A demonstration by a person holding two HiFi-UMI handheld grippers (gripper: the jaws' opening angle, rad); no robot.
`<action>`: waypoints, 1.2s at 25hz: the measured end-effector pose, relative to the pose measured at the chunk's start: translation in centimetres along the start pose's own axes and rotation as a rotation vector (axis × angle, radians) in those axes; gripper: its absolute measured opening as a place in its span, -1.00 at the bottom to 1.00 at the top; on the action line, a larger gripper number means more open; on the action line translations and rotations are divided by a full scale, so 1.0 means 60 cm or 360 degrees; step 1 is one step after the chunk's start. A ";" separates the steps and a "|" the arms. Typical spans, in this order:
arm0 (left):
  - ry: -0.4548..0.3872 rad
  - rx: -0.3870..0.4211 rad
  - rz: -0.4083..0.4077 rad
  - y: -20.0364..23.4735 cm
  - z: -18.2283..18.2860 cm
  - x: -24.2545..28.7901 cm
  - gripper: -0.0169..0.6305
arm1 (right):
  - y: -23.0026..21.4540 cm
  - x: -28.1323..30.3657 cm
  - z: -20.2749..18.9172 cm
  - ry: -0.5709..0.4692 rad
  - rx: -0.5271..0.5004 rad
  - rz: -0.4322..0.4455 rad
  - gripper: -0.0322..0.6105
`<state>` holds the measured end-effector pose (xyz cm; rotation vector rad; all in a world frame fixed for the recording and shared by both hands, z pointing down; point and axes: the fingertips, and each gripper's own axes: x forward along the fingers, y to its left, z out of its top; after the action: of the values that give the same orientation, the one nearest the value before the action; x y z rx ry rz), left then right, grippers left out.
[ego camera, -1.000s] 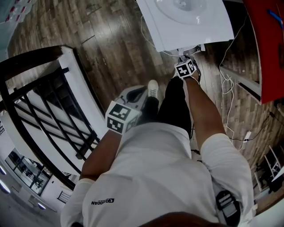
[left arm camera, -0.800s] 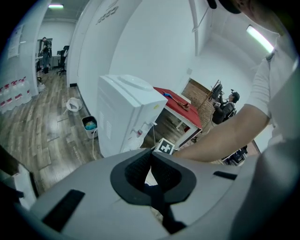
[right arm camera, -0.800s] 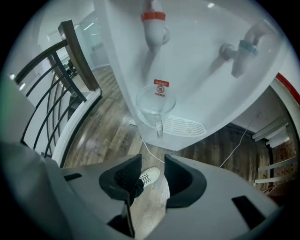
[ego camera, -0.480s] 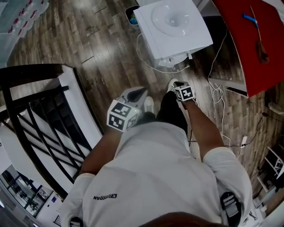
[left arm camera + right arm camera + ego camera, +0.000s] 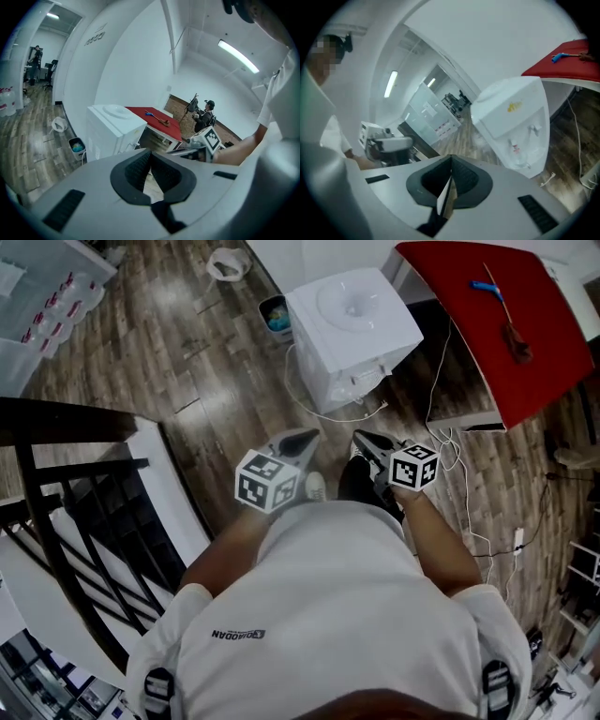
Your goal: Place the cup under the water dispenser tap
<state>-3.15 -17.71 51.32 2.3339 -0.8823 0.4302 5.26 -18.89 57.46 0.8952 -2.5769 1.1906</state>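
Note:
The white water dispenser stands on the wood floor ahead of me; it also shows in the left gripper view and in the right gripper view, where its small taps face me. I cannot make out a cup in any view. My right gripper hangs in the air well short of the dispenser, jaws closed with only a thin pale sliver between the pads. My left gripper is level with it, its tips together and holding nothing.
A red table stands right of the dispenser, with white cables on the floor below it. A small bin sits left of the dispenser. A black stair railing runs along my left. The person's legs and shoes are below the grippers.
My right gripper has pulled back from the dispenser's front and risen toward my body. The left gripper has risen a little. The dispenser now lies farther off in the head view.

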 end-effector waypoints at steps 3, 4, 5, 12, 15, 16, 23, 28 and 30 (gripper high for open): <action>-0.0045 0.0002 -0.0047 -0.015 0.009 -0.019 -0.96 | 0.100 -0.049 0.047 -0.0173 -0.0045 0.0164 -0.83; -0.0061 -0.0006 -0.0059 -0.021 0.011 -0.025 -0.96 | 0.124 -0.066 0.061 -0.0242 -0.0046 0.0202 -0.83; -0.0072 -0.0013 -0.0072 -0.026 0.012 -0.029 -0.96 | 0.142 -0.083 0.074 -0.0311 -0.0029 0.0239 -0.83; -0.0117 0.0081 -0.0133 -0.069 0.030 -0.030 -0.96 | 0.174 -0.145 0.090 -0.0415 -0.0136 0.0058 -0.83; -0.0157 0.0107 -0.0124 -0.078 0.040 -0.034 -0.96 | 0.151 -0.157 0.075 -0.0383 -0.0094 -0.0065 -0.83; -0.0168 0.0108 -0.0114 -0.080 0.042 -0.034 -0.96 | 0.144 -0.162 0.071 -0.0374 -0.0082 -0.0089 -0.83; -0.0217 0.0061 -0.0031 -0.086 0.050 -0.037 -0.96 | 0.134 -0.179 0.068 -0.0303 -0.0232 -0.0201 -0.83; -0.0206 0.0044 -0.0010 -0.101 0.040 -0.027 -0.96 | 0.131 -0.181 0.061 -0.0247 -0.0381 -0.0248 -0.83; -0.0191 0.0046 -0.0010 -0.107 0.034 -0.024 -0.96 | 0.133 -0.183 0.056 -0.0225 -0.0421 -0.0252 -0.83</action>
<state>0.39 -14.49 46.35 2.4092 -0.9299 0.3043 9.76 -12.40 45.93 1.1303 -2.6298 0.7478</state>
